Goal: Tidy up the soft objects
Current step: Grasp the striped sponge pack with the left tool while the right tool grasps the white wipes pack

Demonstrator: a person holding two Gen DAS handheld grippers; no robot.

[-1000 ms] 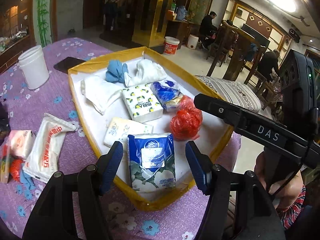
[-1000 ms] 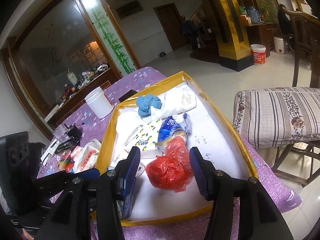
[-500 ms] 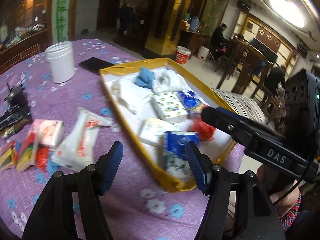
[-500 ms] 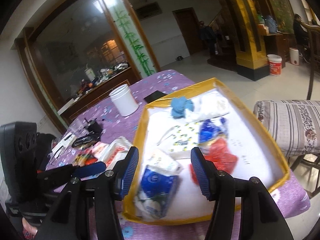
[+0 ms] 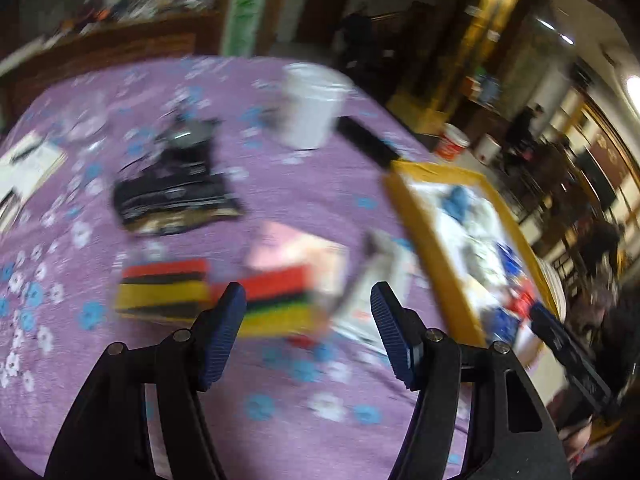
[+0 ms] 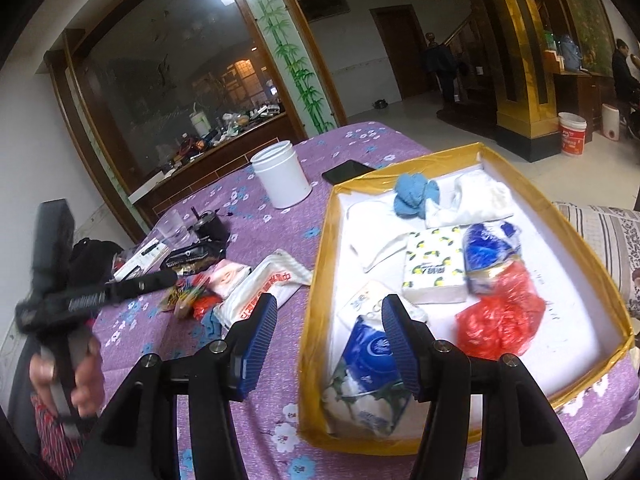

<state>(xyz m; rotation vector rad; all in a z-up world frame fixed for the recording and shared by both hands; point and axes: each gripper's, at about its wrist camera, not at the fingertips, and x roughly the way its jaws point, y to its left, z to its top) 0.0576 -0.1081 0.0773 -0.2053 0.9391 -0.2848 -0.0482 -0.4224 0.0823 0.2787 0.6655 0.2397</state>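
Observation:
A yellow-rimmed white tray (image 6: 520, 176) holds soft things: a blue tissue pack (image 6: 368, 360), a red plastic bag (image 6: 500, 320), a lemon-print tissue pack (image 6: 434, 268), a blue cloth (image 6: 414, 194) and white cloths. My right gripper (image 6: 328, 344) is open and empty over the tray's near left rim. My left gripper (image 5: 304, 332) is open and empty, above striped sponges (image 5: 280, 300), a pink pack (image 5: 296, 252) and a white pouch (image 5: 380, 280) on the purple cloth; this view is blurred. The tray (image 5: 432, 248) shows there at the right.
A white jar (image 6: 282, 178), a black phone (image 6: 346, 171), a black pouch (image 5: 172, 196) and small clutter lie on the purple flowered tablecloth (image 6: 260, 236). The left hand-held gripper (image 6: 80, 296) is at the left. A striped seat (image 6: 600, 232) stands beyond the table's right edge.
My left gripper has swung left, away from the tray, to the loose items on the cloth. My right gripper has shifted left to the tray's near left rim. Both stay open.

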